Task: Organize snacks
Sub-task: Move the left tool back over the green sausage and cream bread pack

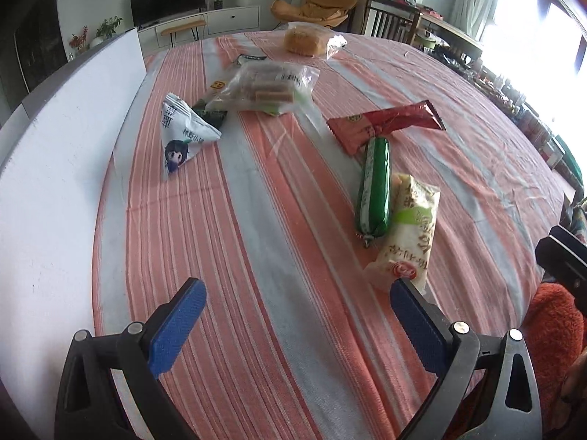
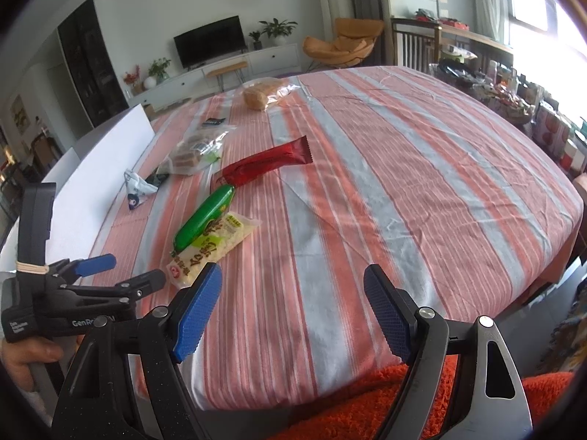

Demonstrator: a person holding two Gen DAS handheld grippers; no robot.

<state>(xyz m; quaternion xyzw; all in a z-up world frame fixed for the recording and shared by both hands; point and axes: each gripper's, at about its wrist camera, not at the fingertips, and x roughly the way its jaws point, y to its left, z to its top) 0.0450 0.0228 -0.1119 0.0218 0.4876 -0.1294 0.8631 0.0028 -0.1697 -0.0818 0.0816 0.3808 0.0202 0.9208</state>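
1. The left gripper (image 1: 297, 304) stood released, its blue pads wide apart over bare striped tablecloth (image 1: 256, 256) with nothing between them.
2. The right gripper (image 2: 293, 293) was likewise released and empty, jaws spread above the near table edge, with an orange fleecy sleeve (image 2: 367, 403) directly beneath it at 6 o'clock.
3. In the right wrist view the left gripper sat at 9 o'clock from the right one, gripped by a hand (image 2: 25, 359) and well apart from it.
4. A cream rice-cracker packet (image 1: 407, 234) lay just beyond the left gripper's right finger, at 1 o'clock; whether they touched could not be told.
5. A green sausage stick (image 1: 374, 187) lay touching the cream packet's left side, its far end meeting a red wrapper (image 1: 385, 123) at 12 o'clock.
6. A white triangular pouch (image 1: 183, 135) lay at 11 o'clock, near a white board (image 1: 55, 183) standing along the left table edge.
7. A clear bag of wafers (image 1: 264, 86) lay beyond the pouch; a bagged bread loaf (image 1: 308, 40) sat near the far edge.
8. Open cloth ran down the centre between the pouch and the sausage group, and the whole right half of the table in the right wrist view, out to its rounded edge at 3 o'clock, held no snacks.
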